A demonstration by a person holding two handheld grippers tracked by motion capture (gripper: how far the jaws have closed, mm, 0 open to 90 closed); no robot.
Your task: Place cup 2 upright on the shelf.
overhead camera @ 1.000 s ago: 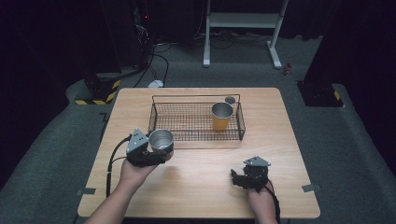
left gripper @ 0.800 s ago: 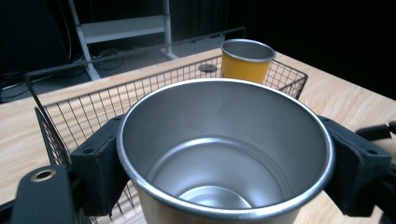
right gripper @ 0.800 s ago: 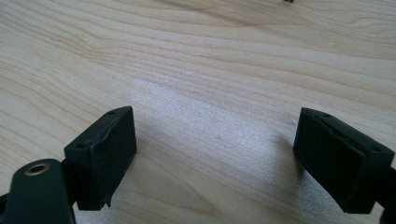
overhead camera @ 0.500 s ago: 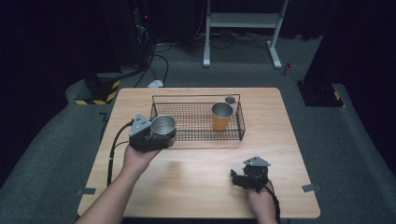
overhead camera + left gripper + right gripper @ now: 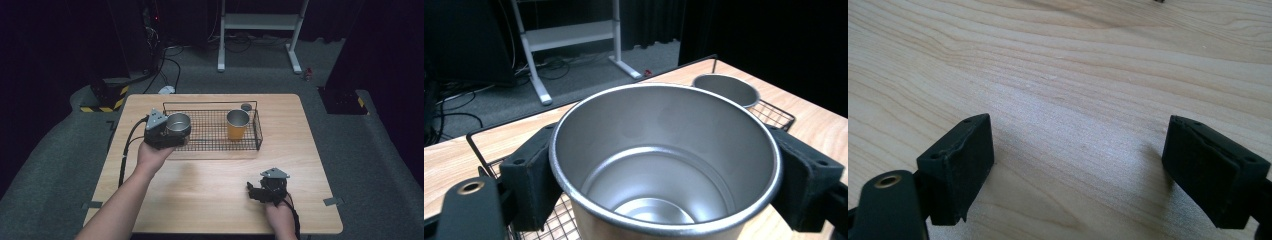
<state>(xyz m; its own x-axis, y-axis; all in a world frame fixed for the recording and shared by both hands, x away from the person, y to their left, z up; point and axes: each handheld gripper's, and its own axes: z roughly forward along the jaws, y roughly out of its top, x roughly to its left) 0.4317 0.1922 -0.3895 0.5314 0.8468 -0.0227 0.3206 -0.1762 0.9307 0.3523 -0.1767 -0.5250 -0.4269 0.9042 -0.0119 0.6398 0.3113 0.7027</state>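
1. From above, on the wooden counter (image 5: 210,185), the left gripper (image 5: 172,131) grips a steel cup (image 5: 178,124), upright, over the left end of a black wire basket (image 5: 252,145). The cup's rim stands above the basket's near-left corner; whether its base touches the mesh, I cannot tell. An orange cup (image 5: 237,125) with a steel-coloured rim stands upright inside the basket, towards its right end, well apart from the held cup. A small dark round thing (image 5: 246,106) lies just behind the basket's far right corner. The right gripper (image 5: 256,190) rests low on the counter's near right part, well apart from the basket.

2. Along the left gripper (image 5: 664,165), the steel cup (image 5: 664,150) sits between the two black jaws, one pad pressed against each side of its wall. The cup is open upward, its inside bare. The basket's mesh (image 5: 774,112) shows under and beyond it, and the orange cup's rim (image 5: 725,89) stands farther off to the right.

3. Along the right gripper (image 5: 1078,165), the jaws stand wide apart with nothing between them, just above the bare counter (image 5: 1073,75).
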